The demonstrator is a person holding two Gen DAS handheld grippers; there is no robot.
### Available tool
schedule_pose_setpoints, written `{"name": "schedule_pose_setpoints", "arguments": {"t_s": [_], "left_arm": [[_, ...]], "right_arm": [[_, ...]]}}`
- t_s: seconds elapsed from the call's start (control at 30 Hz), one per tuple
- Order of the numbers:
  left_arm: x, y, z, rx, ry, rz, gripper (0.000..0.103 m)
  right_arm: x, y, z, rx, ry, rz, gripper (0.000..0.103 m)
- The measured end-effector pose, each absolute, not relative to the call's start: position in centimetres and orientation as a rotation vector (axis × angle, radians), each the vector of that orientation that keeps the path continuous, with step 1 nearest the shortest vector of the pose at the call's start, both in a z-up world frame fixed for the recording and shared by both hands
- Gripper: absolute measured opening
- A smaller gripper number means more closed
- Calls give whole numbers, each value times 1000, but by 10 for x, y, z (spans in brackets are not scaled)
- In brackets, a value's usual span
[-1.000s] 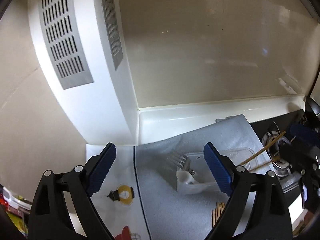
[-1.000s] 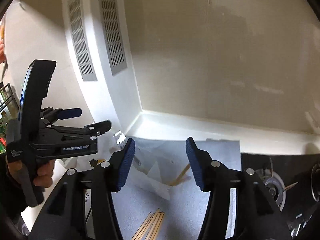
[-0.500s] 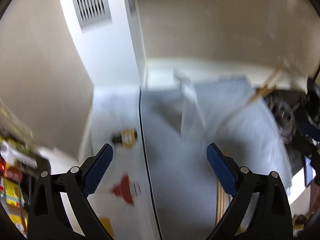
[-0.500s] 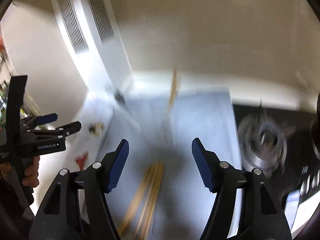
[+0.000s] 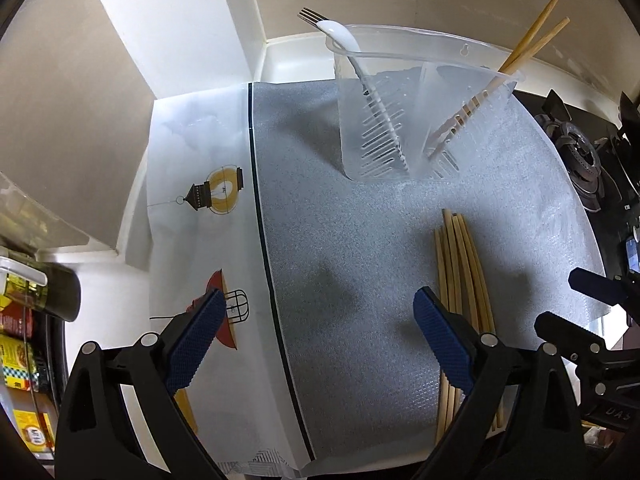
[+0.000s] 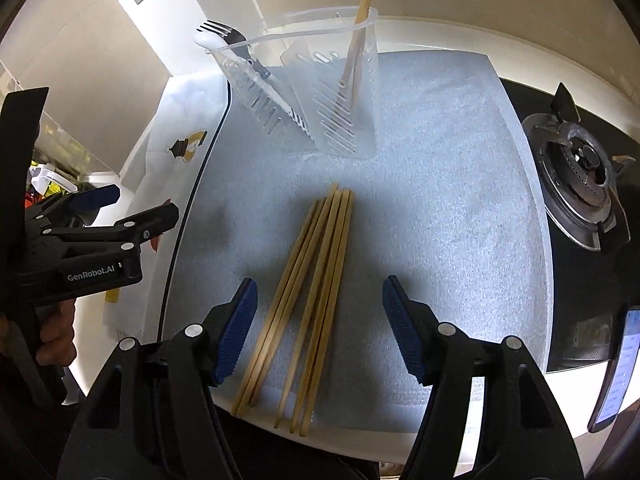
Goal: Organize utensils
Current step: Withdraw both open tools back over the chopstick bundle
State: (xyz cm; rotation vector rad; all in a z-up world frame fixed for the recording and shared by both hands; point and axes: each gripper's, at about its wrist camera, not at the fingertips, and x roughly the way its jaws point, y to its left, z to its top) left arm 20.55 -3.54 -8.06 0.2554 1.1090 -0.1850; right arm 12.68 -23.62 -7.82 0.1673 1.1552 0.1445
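Several loose wooden chopsticks lie in a bundle on the grey mat. My right gripper hovers just above them, open, its jaws either side of the bundle and not touching it. Behind stands a clear slotted utensil holder with a fork and a white spoon in one compartment and two chopsticks in the other. My left gripper is wide open over bare mat, left of the loose chopsticks, with nothing between its jaws.
A gas burner sits on the black hob to the right, with a phone at the front right edge. A white printed mat lies left of the grey one. Jars and packets crowd the far left. A white vented column stands behind.
Both grippers have dropped and tipped down toward the mat, so the loose chopsticks and the holder now fill the views. The right jaws stand slightly wider.
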Motion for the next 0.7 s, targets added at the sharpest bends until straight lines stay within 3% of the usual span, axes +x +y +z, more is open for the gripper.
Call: {"name": "schedule_pose_setpoints", "arguments": {"t_s": [0.6,0.7], "left_arm": [[204,-31,-89,260,1133,-155,92],[206,-29,-91,260,1139,-147,92]], "right_arm": [[133,-242,-84,188,1163,110,64],[140,-246,-92,213,1172,102,55]]}}
